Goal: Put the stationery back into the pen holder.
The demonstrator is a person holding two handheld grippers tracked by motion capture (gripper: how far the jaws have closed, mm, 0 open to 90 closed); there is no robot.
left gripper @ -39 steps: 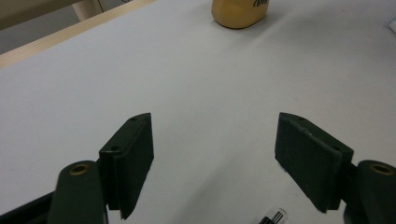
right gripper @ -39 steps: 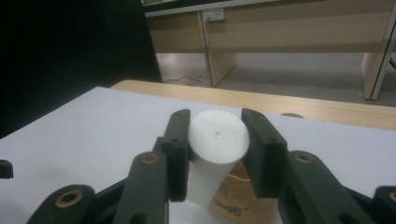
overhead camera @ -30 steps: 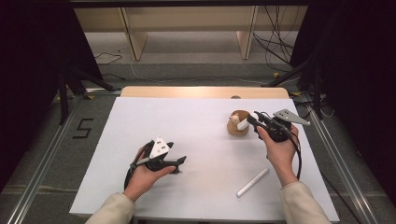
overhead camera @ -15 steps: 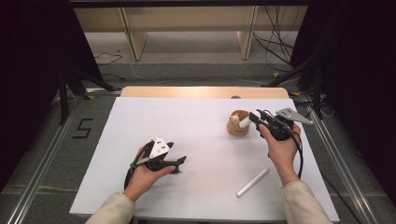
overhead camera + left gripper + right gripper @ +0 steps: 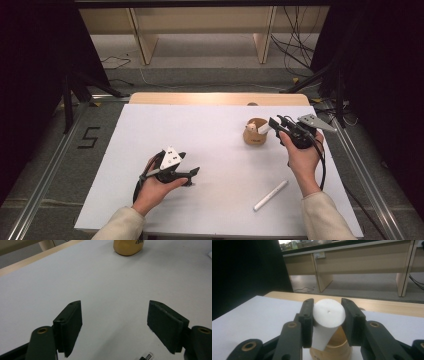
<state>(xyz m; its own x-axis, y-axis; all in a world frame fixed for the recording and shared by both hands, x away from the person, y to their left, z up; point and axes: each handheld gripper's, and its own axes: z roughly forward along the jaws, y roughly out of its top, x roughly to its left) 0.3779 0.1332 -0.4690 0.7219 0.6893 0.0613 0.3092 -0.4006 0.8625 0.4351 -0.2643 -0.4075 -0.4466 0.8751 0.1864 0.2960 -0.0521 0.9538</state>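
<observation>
White cylinder (image 5: 328, 315) sits pinched between the jaws of my right hand-held gripper (image 5: 274, 124), its lower end dipping into the wooden cup (image 5: 254, 134) right of centre in the high view. Going left to right: my left hand-held gripper (image 5: 192, 175) rests at lower left on the worktop (image 5: 200, 130), jaws spread and empty. A second white stick (image 5: 270, 195) lies lower right of centre, apart from both. My worry is the tilt: the cylinder leans in the cup, so if I let go carelessly or nudge the rim, the light cup could tip or slide, and the cylinder could roll off across the worktop
</observation>
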